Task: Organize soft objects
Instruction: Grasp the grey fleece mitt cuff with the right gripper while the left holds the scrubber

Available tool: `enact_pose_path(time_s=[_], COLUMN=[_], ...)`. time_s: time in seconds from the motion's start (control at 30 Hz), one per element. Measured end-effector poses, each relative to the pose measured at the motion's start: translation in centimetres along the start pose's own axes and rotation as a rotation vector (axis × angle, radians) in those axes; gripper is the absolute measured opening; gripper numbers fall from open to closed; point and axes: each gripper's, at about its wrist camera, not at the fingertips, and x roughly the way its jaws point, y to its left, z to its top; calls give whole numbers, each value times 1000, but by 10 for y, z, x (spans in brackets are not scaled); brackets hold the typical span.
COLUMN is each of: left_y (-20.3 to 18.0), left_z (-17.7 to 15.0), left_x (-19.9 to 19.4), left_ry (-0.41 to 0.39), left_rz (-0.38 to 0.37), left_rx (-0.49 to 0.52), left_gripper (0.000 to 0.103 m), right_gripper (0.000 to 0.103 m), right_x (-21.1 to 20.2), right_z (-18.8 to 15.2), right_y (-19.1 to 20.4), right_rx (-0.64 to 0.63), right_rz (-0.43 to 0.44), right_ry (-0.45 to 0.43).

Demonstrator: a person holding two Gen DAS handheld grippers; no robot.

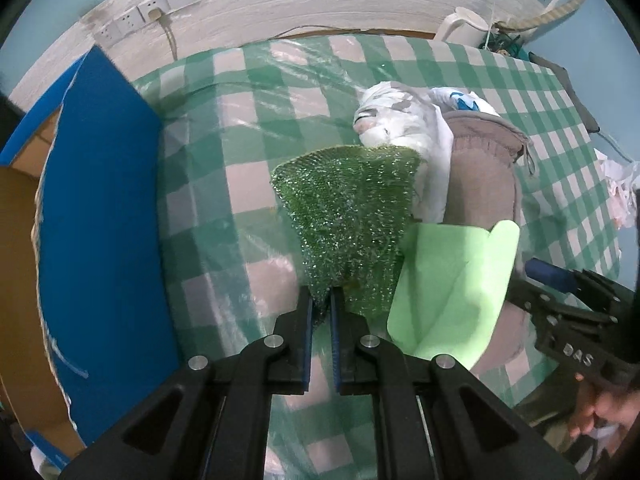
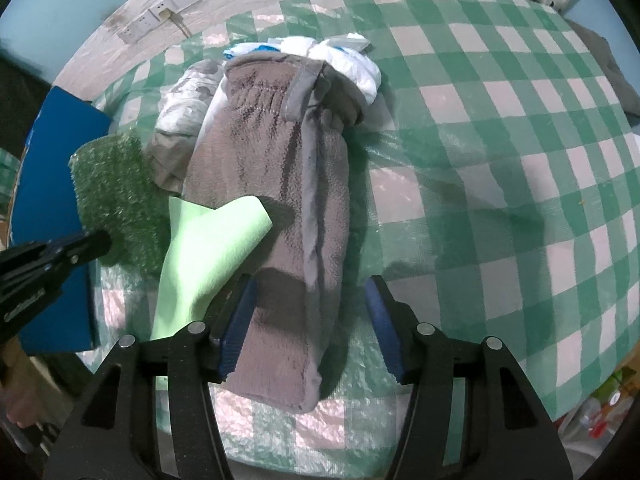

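Observation:
My left gripper [image 1: 320, 296] is shut on the lower edge of a glittery dark green scouring pad [image 1: 348, 208], held above the checked tablecloth [image 1: 248, 120]. The right wrist view shows that pad [image 2: 116, 192] at the left, pinched by the left gripper [image 2: 92, 246]. My right gripper [image 2: 312, 284] is open, its blue pads on either side of a folded grey fleece item [image 2: 280, 184]; a gap shows at the right pad. A light green cloth [image 2: 208, 248] lies partly over the fleece's left side. In the left view the cloth [image 1: 452, 288] sits between the pad and the right gripper [image 1: 560, 280].
A blue cardboard box [image 1: 100, 220] stands open at the table's left edge. Crumpled white bags or cloths [image 1: 396, 120] lie behind the fleece. A white kettle [image 1: 464, 24] is at the far corner, with wall sockets [image 1: 148, 12] behind. Bare checked cloth [image 2: 500, 160] spreads to the right.

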Motion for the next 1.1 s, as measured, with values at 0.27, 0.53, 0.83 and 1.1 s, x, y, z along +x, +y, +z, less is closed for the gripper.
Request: enact_pose_path(time_s=[0.27, 0.53, 0.83, 1.1], left_y=[-3, -1, -21, -42], left_z=[1, 17, 28, 35], left_x=[0, 17, 41, 46], left_ry=[-35, -3, 30, 10], left_rz=[36, 13, 29, 52], left_rx=[18, -36, -7, 29], left_gripper=[57, 78, 84, 43], right_gripper=[58, 42, 16, 40], right_x=[7, 10, 8, 7], right_z=[2, 5, 4, 5], right_y=[3, 8, -5, -13], right_rx=[-2, -30, 0, 9], right_rz=[34, 54, 101, 65], right_ry=[3, 3, -11, -22])
